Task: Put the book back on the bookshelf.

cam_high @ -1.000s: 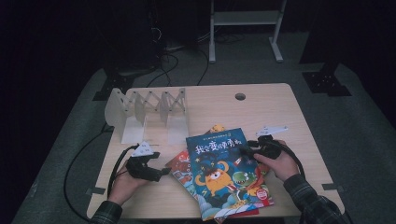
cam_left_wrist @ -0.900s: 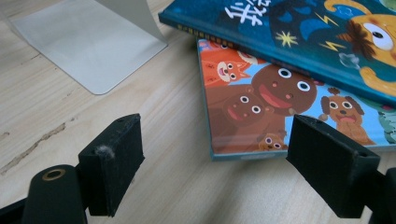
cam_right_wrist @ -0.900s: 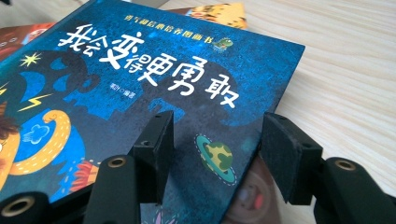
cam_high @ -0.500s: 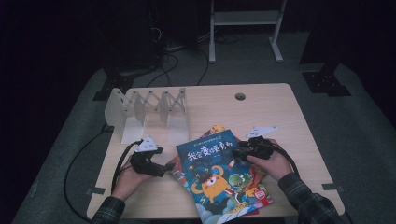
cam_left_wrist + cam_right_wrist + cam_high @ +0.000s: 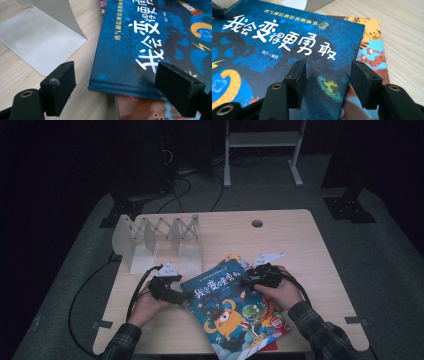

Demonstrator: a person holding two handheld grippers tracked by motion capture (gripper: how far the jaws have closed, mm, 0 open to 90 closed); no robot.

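The blue picture book [image 5: 227, 307] lies topmost on a small pile of books [image 5: 265, 330] near the front edge of the worktop [image 5: 300, 245], just in front of the white folding book rack [image 5: 155, 237], and the step in hand is judged to be the shifting of this book toward that rack. The left gripper [image 5: 182, 299] is held at the book's left edge with its fingers [image 5: 58, 87] standing wide apart and nothing between them; in the left gripper view the book's corner lies in the gap, untouched. The right gripper [image 5: 248, 281] is set over the book's upper right part with its fingers [image 5: 298, 80] about half apart, and these have just been closing a little; whether they rest on the cover cannot be told for certain from the high view. For the step to go well, the book should be steered from both sides at once, so that it is not turned askew and the books beneath are not dragged along; the edge nearest the rack is best lifted clear before any grip is closed, and a slot of the rack should be lined up first. Compared with the earlier frames, the book is seen to have been slid leftward toward the rack, and both hands have been carried the same way with it.
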